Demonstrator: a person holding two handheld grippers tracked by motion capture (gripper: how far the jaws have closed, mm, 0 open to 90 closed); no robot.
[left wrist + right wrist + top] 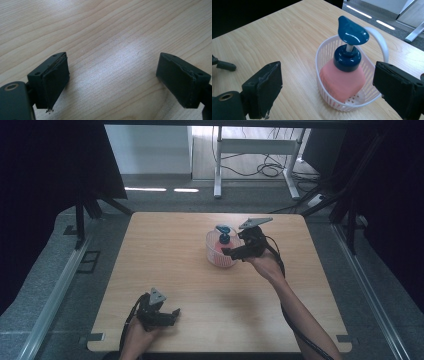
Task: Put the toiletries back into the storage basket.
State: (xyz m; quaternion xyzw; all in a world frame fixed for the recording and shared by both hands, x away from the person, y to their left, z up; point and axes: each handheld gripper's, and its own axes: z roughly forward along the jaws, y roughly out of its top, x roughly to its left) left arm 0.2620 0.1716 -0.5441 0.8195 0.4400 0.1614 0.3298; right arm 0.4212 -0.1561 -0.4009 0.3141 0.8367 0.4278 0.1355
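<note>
A pink soap bottle [223, 241] with a dark blue pump head [352, 32] stands upright in a small white perforated basket [218, 257] at the table's far middle. In the right gripper view the bottle [342, 82] leans against the basket's wall [320, 53], and a white handle arches behind it. My right gripper [228, 252] hovers at the basket's right side, open, jaws wide apart and clear of bottle and basket [327, 87]. My left gripper [172, 314] rests near the front left edge, open over bare wood [112, 80].
The wooden table [200, 290] has its front edge close to my left hand. Beyond the far edge is a grey floor with a white desk frame [260, 150] and cables. Dark curtains hang at both sides.
</note>
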